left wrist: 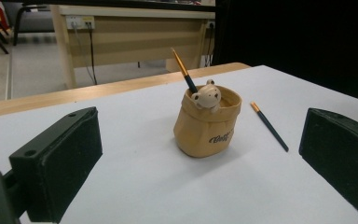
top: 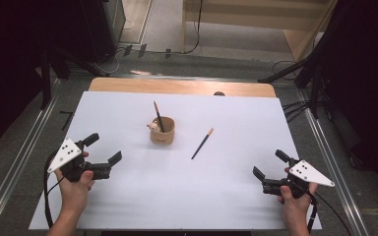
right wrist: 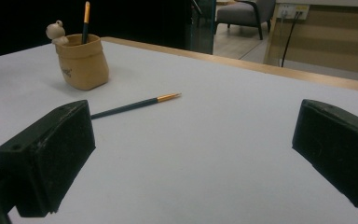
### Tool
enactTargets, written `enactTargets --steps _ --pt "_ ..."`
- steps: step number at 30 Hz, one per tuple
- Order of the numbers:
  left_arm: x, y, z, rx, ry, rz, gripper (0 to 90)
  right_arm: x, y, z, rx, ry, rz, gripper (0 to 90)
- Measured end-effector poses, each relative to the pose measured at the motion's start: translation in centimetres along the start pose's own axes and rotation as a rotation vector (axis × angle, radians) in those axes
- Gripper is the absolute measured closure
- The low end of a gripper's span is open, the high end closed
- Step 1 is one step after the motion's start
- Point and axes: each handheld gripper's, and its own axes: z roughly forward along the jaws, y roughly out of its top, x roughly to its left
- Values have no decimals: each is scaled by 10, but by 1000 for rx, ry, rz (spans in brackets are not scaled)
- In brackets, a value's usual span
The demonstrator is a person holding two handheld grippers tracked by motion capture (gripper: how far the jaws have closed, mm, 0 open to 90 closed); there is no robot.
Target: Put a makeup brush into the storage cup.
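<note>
A tan pen pot [top: 162,131] with a small bear figure on its rim stands mid-table, also in the left gripper view [left wrist: 207,122] and the right gripper view [right wrist: 82,62]. One dark pencil with a gold end [top: 158,116] leans inside it. A second pencil [top: 202,143] lies flat on the white sheet to the pot's right [left wrist: 269,126] [right wrist: 135,105]. My left gripper [top: 103,149] is open near the table's front left, well short of the pot. My right gripper [top: 270,164] is open at the front right, nothing between its jaws.
The white sheet [top: 128,191] covers most of the wooden table [top: 128,86]. Metal rails run along both table sides. Cables and dark stands sit on the floor beyond the far edge. A wooden desk [left wrist: 135,32] stands behind the table.
</note>
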Motion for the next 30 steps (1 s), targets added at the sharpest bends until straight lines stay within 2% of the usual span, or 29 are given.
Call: enactTargets --steps 15,25,30 --pt "6 -12 -25 -6 32 -1 0 -1 0 -1 -5 -2 6 0" --pt "7 -22 -41 -24 24 17 0 -2 0 -2 -9 -1 11 0" --pt "15 -30 -49 -33 46 -3 0 -2 0 0 -3 6 8 0"
